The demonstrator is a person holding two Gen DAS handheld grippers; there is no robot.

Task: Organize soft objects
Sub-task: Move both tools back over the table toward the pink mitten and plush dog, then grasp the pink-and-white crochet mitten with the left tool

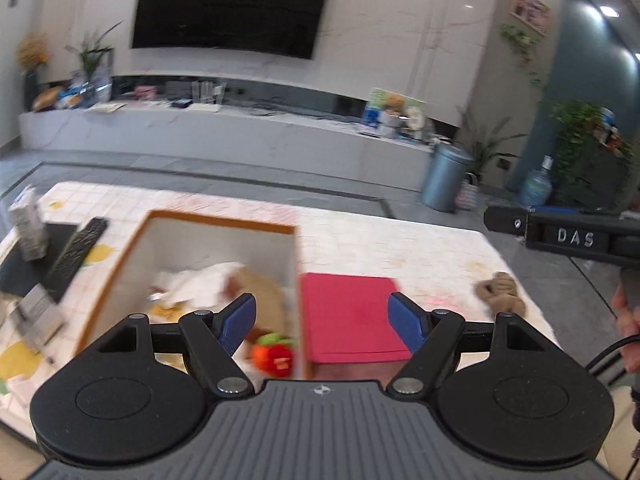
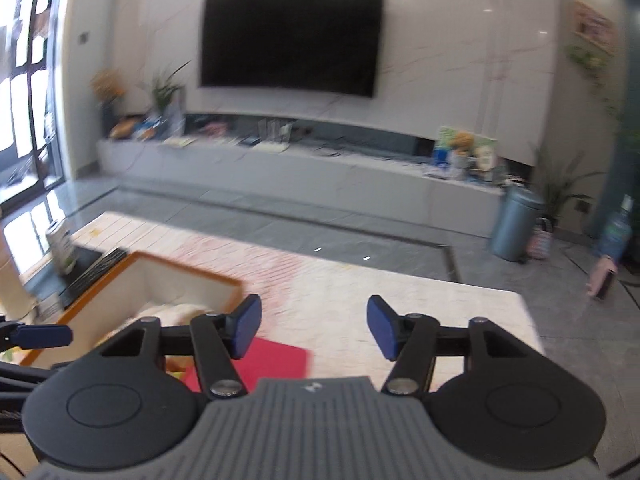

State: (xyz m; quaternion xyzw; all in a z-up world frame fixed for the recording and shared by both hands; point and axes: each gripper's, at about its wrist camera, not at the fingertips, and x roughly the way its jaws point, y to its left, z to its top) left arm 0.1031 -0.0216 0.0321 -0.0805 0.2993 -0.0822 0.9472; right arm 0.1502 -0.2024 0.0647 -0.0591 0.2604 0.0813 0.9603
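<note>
Only one soft toy looks left out on the table (image 1: 400, 248): a brown plush (image 1: 500, 292) lying near the right edge, past the red pad (image 1: 352, 316). The box (image 1: 224, 220) with the orange rim already holds a white cloth, a tan plush and an orange toy (image 1: 272, 354), so my guess is that the brown plush goes in next.

From the left gripper (image 1: 322, 320) the plush lies well off to the right and slightly ahead, with the red pad between them. Blur hides its long axis, though it seems to run roughly away from the camera. The right gripper (image 2: 314, 328) shows in the left view as a black bar above and beyond the plush, so the right hand looks nearer to it. In the right view the plush is not visible, probably hidden below the gripper body.

Both pairs of jaws stand apart with nothing between the blue pads (image 2: 248, 330). The left is spread wide, the right somewhat less. Neither touches anything, and both hang above the table.
</note>
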